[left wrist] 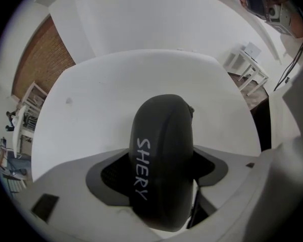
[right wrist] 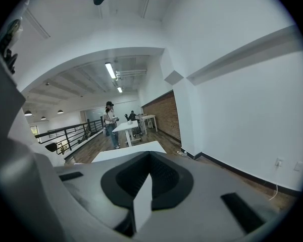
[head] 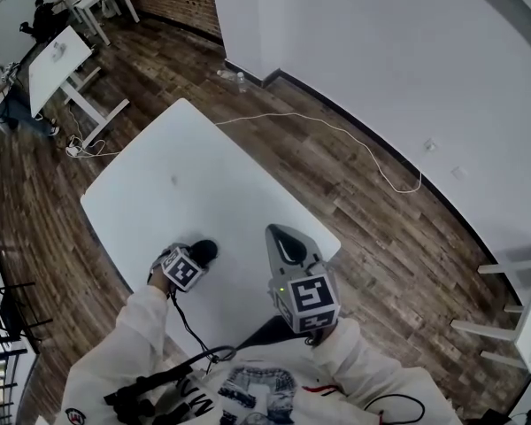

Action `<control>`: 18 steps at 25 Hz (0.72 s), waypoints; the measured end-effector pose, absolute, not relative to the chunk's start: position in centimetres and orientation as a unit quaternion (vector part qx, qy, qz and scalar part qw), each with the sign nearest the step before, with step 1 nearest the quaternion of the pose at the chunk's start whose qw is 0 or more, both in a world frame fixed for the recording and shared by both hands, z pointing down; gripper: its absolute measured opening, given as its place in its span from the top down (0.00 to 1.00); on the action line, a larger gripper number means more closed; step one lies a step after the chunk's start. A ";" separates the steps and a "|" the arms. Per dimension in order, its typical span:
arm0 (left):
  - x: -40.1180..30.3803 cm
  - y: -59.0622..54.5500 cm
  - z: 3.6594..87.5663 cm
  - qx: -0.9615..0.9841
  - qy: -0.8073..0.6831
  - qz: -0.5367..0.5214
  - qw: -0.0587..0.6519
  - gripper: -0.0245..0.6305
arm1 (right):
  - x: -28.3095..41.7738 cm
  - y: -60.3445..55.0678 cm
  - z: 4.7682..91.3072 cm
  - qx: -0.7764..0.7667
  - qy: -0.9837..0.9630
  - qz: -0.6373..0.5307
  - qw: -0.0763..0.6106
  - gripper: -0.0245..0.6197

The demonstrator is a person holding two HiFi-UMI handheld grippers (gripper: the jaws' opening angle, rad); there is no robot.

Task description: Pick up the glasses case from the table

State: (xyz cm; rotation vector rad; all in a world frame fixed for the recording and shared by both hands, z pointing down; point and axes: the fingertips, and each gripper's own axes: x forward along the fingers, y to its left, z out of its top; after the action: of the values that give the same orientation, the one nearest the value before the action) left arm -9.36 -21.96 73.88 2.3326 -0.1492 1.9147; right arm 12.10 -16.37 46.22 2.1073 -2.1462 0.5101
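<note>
The black glasses case, printed with white letters, lies on the white table. It stands lengthwise between the jaws of my left gripper, which points steeply down, its dark pads against the case's two sides. In the head view only one rounded end of the case shows past the left gripper, near the table's front edge. My right gripper hovers level over the table's right side, away from the case. It is shut, and nothing is between the jaws of the right gripper.
A white cable runs across the wooden floor beyond the table. A bottle lies by the wall. Other white tables stand at the far left, a white rack at the right. A person stands far off by another table.
</note>
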 end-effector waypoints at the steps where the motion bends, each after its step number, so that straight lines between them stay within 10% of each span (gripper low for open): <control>1: -9.4 -22.0 73.6 0.772 -0.055 0.631 0.059 0.40 | 12.0 -16.4 46.1 0.688 -0.705 0.165 0.046 0.95; 18: -15.7 -25.4 46.7 0.872 -0.416 0.230 0.115 0.41 | 7.3 -18.9 43.9 0.645 -0.751 0.141 0.035 0.95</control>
State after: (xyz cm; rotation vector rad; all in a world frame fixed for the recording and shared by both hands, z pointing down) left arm -15.72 -25.35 46.69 2.5557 -1.2191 0.6737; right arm 7.25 -18.86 43.90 1.9806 -2.3066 0.4324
